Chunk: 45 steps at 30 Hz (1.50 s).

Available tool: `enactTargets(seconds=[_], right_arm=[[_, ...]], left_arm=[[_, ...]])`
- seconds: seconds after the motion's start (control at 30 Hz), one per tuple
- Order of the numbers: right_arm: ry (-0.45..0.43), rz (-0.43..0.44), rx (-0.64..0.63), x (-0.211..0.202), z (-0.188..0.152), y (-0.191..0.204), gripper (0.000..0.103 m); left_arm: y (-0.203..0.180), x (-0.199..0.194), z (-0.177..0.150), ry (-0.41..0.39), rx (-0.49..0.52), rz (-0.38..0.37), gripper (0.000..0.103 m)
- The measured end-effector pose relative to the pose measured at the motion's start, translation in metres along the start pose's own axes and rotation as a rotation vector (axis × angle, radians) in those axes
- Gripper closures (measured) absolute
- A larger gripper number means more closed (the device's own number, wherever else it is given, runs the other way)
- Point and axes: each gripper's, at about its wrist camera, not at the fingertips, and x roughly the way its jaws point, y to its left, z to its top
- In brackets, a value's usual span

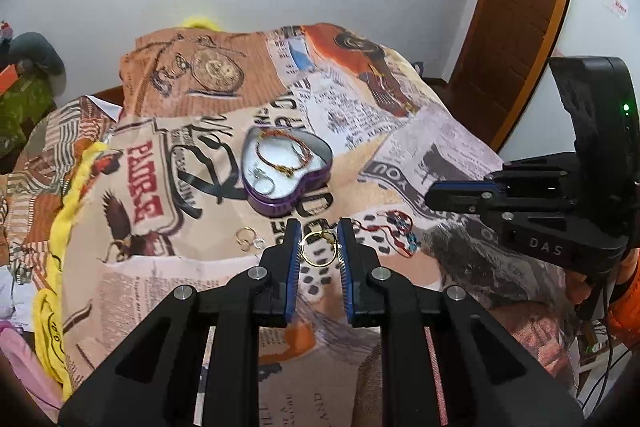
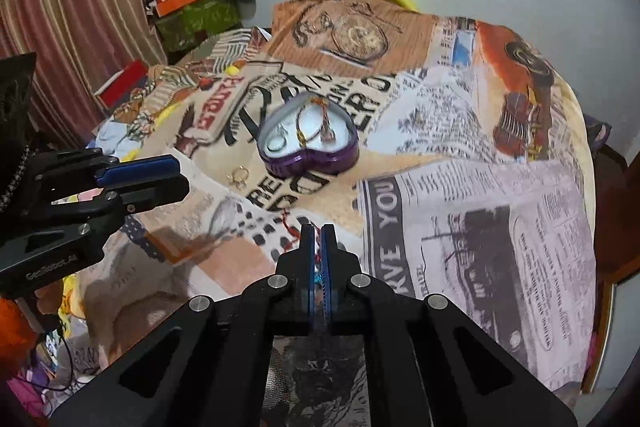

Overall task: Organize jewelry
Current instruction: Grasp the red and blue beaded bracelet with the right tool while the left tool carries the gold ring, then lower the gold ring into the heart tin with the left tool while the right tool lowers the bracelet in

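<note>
A purple heart-shaped tin [image 1: 280, 203] sits open on the printed cloth, holding a red-gold bracelet [image 1: 280, 153] and rings; it also shows in the right wrist view [image 2: 308, 161]. My left gripper [image 1: 319, 231] is open, its fingers either side of a gold hoop [image 1: 318, 247] lying on the cloth. Two small rings [image 1: 248, 238] lie left of it, also seen in the right wrist view [image 2: 238, 175]. A red-blue thread bracelet [image 1: 394, 231] lies right of the hoop. My right gripper [image 2: 318, 233] is shut on this thread bracelet [image 2: 294, 231], whose red cord trails out leftward.
The printed cloth [image 1: 420, 163] covers a raised surface and drops off at the sides. A wooden door [image 1: 520, 7] stands at the right. Clutter and a green box [image 2: 192, 19] sit by the striped curtain [image 2: 72, 7]. Yellow fabric [image 1: 60, 227] edges the cloth.
</note>
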Motion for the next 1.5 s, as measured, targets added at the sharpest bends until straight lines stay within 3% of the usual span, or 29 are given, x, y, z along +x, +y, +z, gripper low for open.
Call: enactTargets(seconds=[0.07, 0.13, 0.2, 0.27, 0.37, 0.47, 0.53, 0.6, 0.67, 0.9, 1.5], right_arm=[[0.004, -0.008, 0.005, 0.003, 0.0, 0.001, 0.1], [0.052, -0.041, 0.01, 0.014, -0.001, 0.001, 0.092], [0.087, -0.048, 0.025, 0.024, -0.005, -0.002, 0.062], [0.099, -0.027, 0.049, 0.029, -0.011, -0.006, 0.055], [0.155, -0.039, 0.035, 0.042, -0.018, -0.006, 0.055], [0.153, -0.031, 0.003, 0.043, -0.021, -0.002, 0.058], [0.153, -0.018, -0.019, 0.043, -0.022, 0.001, 0.069], [0.154, -0.018, -0.044, 0.045, -0.022, 0.005, 0.087], [0.155, -0.021, -0.061, 0.046, -0.022, 0.008, 0.096], [0.105, -0.062, -0.055, 0.035, -0.014, 0.007, 0.096], [-0.113, -0.025, -0.024, 0.0, 0.067, 0.0, 0.096]], left_arm=[[0.003, -0.003, 0.001, -0.01, -0.003, 0.012, 0.086], [0.006, -0.005, 0.0, -0.014, -0.01, 0.015, 0.086], [0.01, -0.005, -0.002, -0.01, -0.02, 0.014, 0.086], [0.012, -0.003, -0.004, -0.004, -0.024, 0.018, 0.086], [0.016, -0.001, -0.009, 0.005, -0.026, 0.023, 0.086], [0.02, 0.001, -0.012, 0.012, -0.031, 0.026, 0.086], [0.023, 0.002, -0.013, 0.014, -0.036, 0.027, 0.086], [0.025, 0.003, -0.014, 0.016, -0.041, 0.029, 0.086], [0.026, 0.004, -0.014, 0.016, -0.045, 0.031, 0.086], [0.03, 0.0, -0.006, 0.002, -0.042, 0.038, 0.086], [0.045, 0.004, 0.053, -0.064, -0.03, 0.039, 0.086]])
